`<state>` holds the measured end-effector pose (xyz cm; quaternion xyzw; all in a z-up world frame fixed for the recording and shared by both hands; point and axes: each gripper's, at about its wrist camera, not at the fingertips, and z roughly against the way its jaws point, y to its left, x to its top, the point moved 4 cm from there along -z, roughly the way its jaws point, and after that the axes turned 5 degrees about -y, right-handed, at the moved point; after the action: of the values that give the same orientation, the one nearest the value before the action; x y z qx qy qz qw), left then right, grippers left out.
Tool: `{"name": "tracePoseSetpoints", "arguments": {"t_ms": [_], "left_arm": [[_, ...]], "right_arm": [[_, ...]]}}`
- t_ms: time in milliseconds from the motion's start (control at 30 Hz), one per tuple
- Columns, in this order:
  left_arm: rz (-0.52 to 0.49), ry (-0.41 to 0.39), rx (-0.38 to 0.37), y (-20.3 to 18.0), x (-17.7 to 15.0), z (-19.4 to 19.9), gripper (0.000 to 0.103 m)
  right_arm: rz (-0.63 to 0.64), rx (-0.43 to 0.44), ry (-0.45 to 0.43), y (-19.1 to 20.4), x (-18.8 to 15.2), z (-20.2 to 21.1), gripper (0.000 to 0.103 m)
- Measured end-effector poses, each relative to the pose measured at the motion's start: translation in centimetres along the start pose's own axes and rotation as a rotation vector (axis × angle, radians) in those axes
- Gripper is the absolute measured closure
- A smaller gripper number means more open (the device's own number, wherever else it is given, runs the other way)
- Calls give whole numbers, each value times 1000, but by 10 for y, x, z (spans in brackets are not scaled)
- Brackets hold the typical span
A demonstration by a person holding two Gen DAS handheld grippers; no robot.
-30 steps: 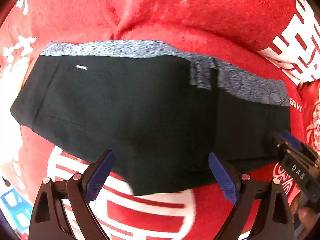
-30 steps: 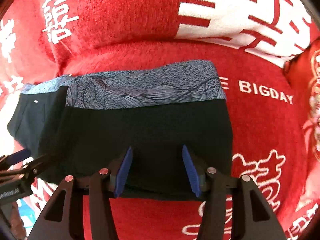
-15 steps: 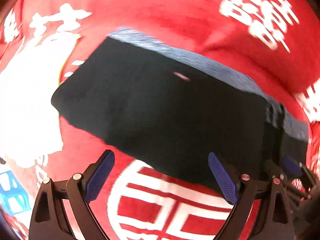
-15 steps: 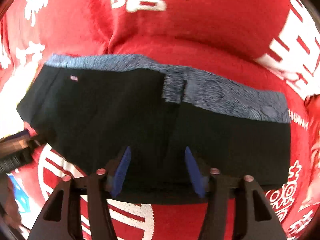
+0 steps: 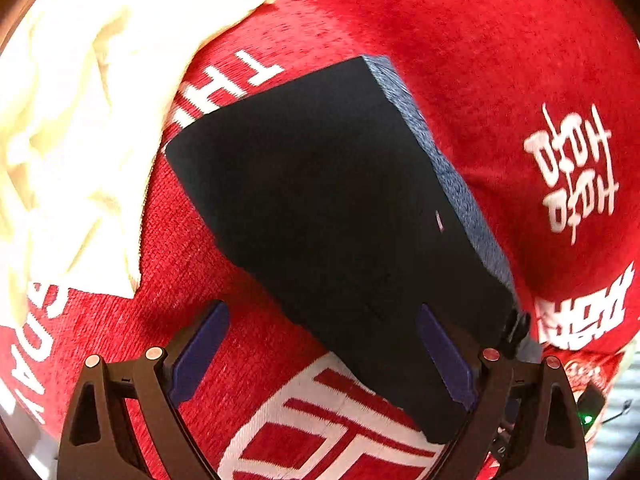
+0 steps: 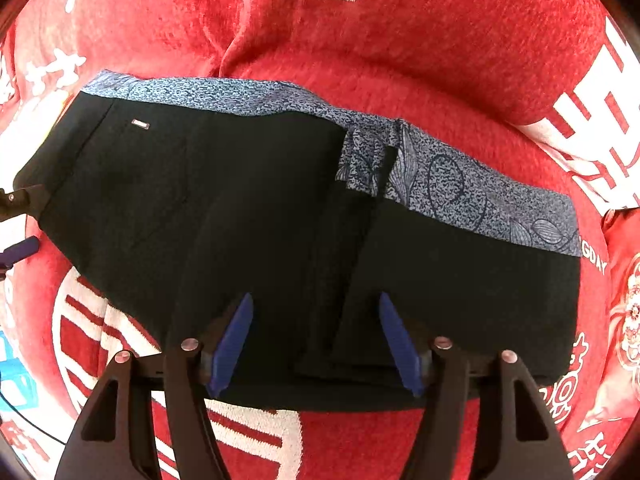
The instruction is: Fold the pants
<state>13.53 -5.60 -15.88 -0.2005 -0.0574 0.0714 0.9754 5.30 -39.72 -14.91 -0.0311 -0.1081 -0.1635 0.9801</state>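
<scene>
Black pants (image 6: pixel 248 208) with a blue-grey patterned waistband (image 6: pixel 460 184) lie folded flat on a red blanket; they also show in the left wrist view (image 5: pixel 340 216). My right gripper (image 6: pixel 314 344) is open, its blue pads over the pants' near edge at the middle fold. My left gripper (image 5: pixel 320 360) is open and empty, hovering above the pants' left end, with the near corner of the cloth between its fingers. The left gripper's tips (image 6: pixel 20 220) show at the left edge of the right wrist view.
The red blanket (image 5: pixel 500 80) with white lettering covers a soft, humped surface. A crumpled cream cloth (image 5: pixel 72 120) lies to the left of the pants. A blue and white object (image 6: pixel 12 368) sits at the lower left edge.
My left gripper has swung round to the pants' left end, bringing the cream cloth into view. My right gripper has shifted left along the near edge to the middle fold. Both stayed open.
</scene>
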Motion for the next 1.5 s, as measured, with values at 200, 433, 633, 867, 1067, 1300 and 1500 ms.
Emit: {"name": "tracePoseSetpoints", "arguments": {"t_ms": [200,433,633,867,1067,1300,1500], "left_arm": [[28,-17,-96,-1,7,2,8],[82,-60,-177,-3,26,-1,7],[-22,-104,-117,-34,28,-9,1],[-12,-118,-26,-45,36,-25,3],[-191,-172,229,-58,31,-18,65],[-682,-336,437,-114,-5,-10,67],[-812,-372,481,-122,-19,-12,67]], "right_arm": [[0,-5,4,1,0,0,32],[-10,-2,5,-1,1,-2,32],[-16,-1,-1,-2,0,-2,32],[-13,1,-2,-3,0,-1,32],[14,24,9,-4,8,11,32],[-28,252,5,3,72,49,32],[67,467,74,74,158,66,22]]}}
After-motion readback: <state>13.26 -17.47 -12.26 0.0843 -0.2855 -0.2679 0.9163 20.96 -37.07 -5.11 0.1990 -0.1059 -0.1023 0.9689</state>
